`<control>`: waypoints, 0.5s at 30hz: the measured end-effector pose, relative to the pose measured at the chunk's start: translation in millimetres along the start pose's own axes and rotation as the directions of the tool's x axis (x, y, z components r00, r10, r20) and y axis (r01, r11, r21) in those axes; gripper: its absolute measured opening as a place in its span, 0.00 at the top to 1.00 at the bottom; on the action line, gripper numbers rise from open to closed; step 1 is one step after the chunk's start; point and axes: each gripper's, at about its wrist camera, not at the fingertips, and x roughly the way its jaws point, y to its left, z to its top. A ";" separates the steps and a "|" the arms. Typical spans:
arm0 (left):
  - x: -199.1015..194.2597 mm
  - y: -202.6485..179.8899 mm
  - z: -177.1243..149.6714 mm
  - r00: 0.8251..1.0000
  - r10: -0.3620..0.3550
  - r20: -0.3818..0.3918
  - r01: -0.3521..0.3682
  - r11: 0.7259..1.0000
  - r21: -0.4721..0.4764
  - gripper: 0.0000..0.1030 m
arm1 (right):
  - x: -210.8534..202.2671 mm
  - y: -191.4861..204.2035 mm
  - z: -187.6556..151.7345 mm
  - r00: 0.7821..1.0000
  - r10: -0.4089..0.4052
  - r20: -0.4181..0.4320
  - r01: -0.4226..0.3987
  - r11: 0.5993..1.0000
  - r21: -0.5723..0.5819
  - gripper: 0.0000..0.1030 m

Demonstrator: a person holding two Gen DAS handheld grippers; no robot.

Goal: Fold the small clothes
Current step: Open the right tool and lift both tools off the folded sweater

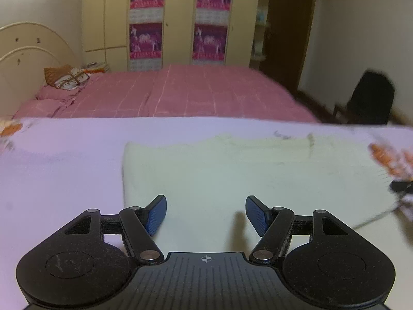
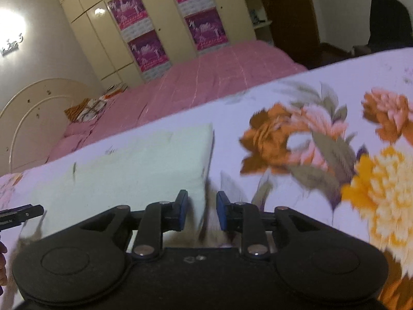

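Note:
A pale cream cloth (image 1: 232,170), folded into a flat rectangle, lies on a white sheet (image 1: 51,180) printed with flowers. My left gripper (image 1: 205,199) hovers open over the cloth's near left corner, its blue pads wide apart with nothing between them. In the right wrist view the same cloth (image 2: 134,165) ends at a thick right edge. My right gripper (image 2: 202,193) stands at that near right corner, jaws a little apart. The cloth's edge runs into the gap, and the pads do not press on it. The left gripper (image 2: 23,213) shows at the far left.
The sheet's orange and yellow flowers (image 2: 296,134) spread to the right of the cloth. Beyond the surface's far edge lies a pink bed (image 1: 193,93) with pillows and a cream headboard. A wardrobe with purple posters stands behind, and a dark chair (image 1: 371,100) at the right.

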 end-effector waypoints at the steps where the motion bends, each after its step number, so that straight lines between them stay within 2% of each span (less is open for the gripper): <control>1: -2.2 0.3 -6.5 1.000 0.010 -0.007 -0.010 1.000 -0.010 0.34 | -3.1 -0.4 -3.3 1.000 0.006 -0.002 -0.006 1.000 0.005 0.76; 2: -2.1 -0.7 -13.2 0.999 0.037 -0.017 -0.037 0.999 0.000 0.34 | -5.5 -0.6 -6.1 1.000 0.013 -0.004 -0.013 1.000 0.012 0.76; 3: -0.4 -2.1 -20.1 0.997 0.068 -0.023 -0.067 0.998 0.020 0.34 | -6.6 -0.2 -8.8 1.000 0.015 -0.008 -0.015 1.000 0.014 0.81; 7: -0.9 -3.2 -22.6 0.995 0.103 -0.006 -0.102 0.993 0.066 0.34 | -11.5 6.6 -12.7 1.000 0.009 0.007 -0.009 1.000 -0.007 0.95; 10: -2.4 1.5 -19.7 0.995 0.103 -0.014 -0.101 0.992 0.071 0.34 | -22.0 9.9 -13.0 1.000 0.007 0.015 -0.007 1.000 -0.026 0.95; 13: -5.5 4.2 -16.5 0.995 0.094 -0.023 -0.092 0.993 0.077 0.34 | -19.2 10.3 -17.9 1.000 -0.021 -0.014 0.020 0.998 -0.058 0.95; 15: -7.3 3.7 -5.4 0.995 0.099 0.002 -0.099 0.992 0.078 0.34 | -18.6 9.1 -17.8 1.000 -0.017 -0.007 0.016 0.998 -0.064 0.92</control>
